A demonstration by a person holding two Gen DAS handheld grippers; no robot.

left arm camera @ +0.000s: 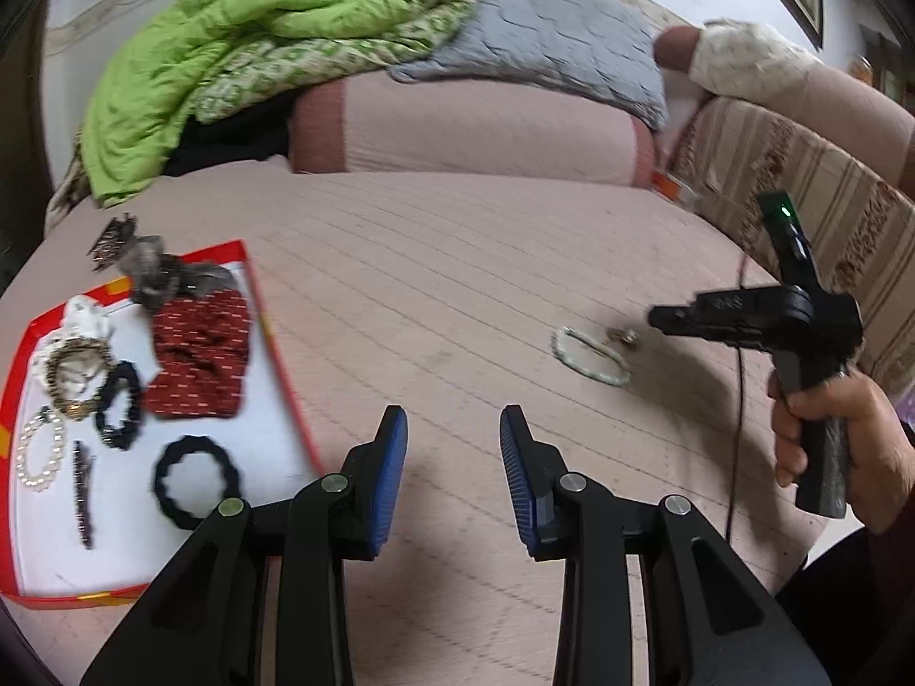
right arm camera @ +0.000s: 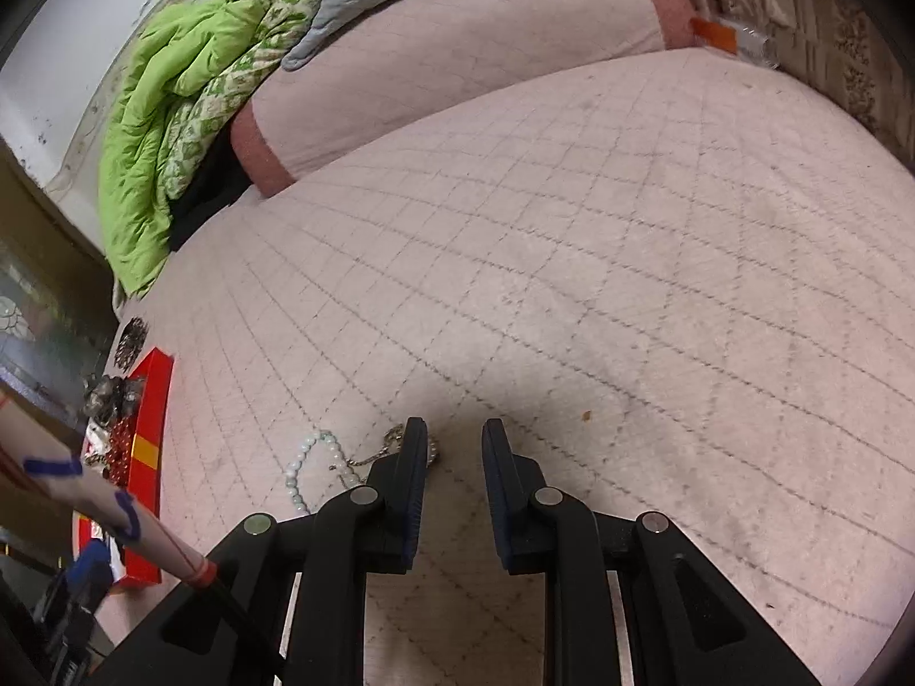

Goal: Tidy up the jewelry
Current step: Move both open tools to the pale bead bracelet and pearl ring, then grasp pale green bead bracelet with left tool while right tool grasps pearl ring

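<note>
A red tray with a white floor lies on the pink bed at the left. It holds black scrunchies, a pearl bracelet, a dark red cloth piece and other items. My left gripper hovers just right of the tray, open and empty. Farther right a pale bead bracelet and a small gold chain piece lie on the bedspread. My right gripper is held by a hand beside them. In the right wrist view that gripper is open and empty, with the bracelet and chain just left of its left finger.
A pink bolster, a grey quilt and green bedding lie at the bed's far end. A dark hair clip sits beyond the tray. A striped headboard runs along the right. A black cable hangs near the right hand.
</note>
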